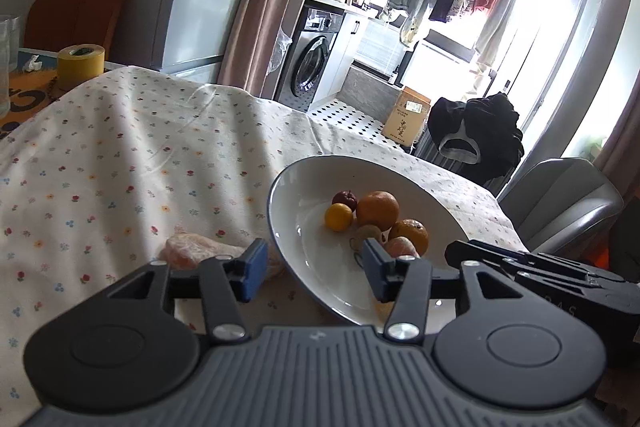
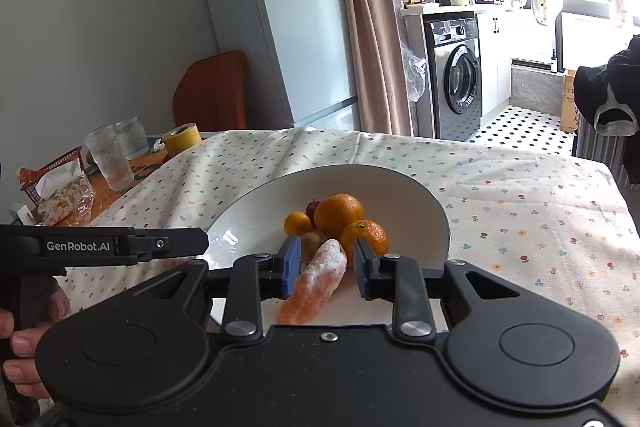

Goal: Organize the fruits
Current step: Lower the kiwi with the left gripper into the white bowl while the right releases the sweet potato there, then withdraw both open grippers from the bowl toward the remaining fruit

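Now – two oranges [image 2: 338,214], one apple [image 2: 313,207] in bowl [image 2: 400,195].

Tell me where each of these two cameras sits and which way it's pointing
Left wrist: sits behind the left gripper, whose open fingers straddle the white bowl's near rim, facing the washing machine; the right gripper shows at right.
Right wrist: sits behind the right gripper, open around a peeled citrus piece over the bowl; the left gripper and a hand show at left.
Shared: bowl, fruit, floral tablecloth, washing machine.
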The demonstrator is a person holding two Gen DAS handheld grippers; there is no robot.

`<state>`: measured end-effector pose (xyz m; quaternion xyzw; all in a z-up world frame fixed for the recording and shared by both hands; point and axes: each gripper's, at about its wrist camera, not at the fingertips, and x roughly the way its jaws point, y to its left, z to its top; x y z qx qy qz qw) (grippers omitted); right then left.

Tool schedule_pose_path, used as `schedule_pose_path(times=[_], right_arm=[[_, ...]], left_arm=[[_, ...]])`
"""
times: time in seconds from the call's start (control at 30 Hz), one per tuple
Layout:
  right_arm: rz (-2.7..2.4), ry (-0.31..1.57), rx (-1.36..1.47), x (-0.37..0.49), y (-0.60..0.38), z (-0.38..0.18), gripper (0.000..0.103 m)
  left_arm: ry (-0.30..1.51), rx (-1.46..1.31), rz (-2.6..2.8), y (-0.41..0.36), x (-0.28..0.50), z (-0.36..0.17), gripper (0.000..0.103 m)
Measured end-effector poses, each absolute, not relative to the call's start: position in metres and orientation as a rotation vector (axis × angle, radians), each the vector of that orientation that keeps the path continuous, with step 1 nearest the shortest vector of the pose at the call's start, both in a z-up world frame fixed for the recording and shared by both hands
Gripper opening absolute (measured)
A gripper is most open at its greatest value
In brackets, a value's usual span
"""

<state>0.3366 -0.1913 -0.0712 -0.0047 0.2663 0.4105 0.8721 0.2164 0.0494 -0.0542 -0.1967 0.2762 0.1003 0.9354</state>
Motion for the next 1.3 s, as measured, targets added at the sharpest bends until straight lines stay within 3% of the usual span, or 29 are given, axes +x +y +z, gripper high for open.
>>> schedule_pose_path(times=[0.17, 0.5, 0.73, 1.1, 1.2, 1.3], right_arm=[[0.862, 0.554, -0.012, 0.332, -0.190, -0.070, 0.032], [0.842, 0.567, 0.019, 0.321, -0.201, -0.071, 0.047], [0.843, 0.560, 0.014, 0.309, -0.206, -0.070, 0.057], [0.859, 0.544, 0.044, 0.290, -0.216, -0.061, 0.082], [0.863, 0.546, 0.049, 0.284, -0.217, -0.060, 0.094], [0.879, 0.554, 0.070, 0.277, -0.221, -0.059, 0.099]], left_arm=[[0.555, -0.402, 0.235, 0.055, 0.205, -0.053, 0.065], [0.555, -0.420, 0.263, 0.059, 0.185, -0.057, 0.069], [0.552, -0.418, 0.268, 0.055, 0.175, -0.059, 0.079], [0.526, -0.409, 0.260, 0.048, 0.151, -0.053, 0.088], [0.516, -0.398, 0.247, 0.044, 0.146, -0.050, 0.094], [0.509, -0.423, 0.235, 0.043, 0.139, -0.047, 0.101]])
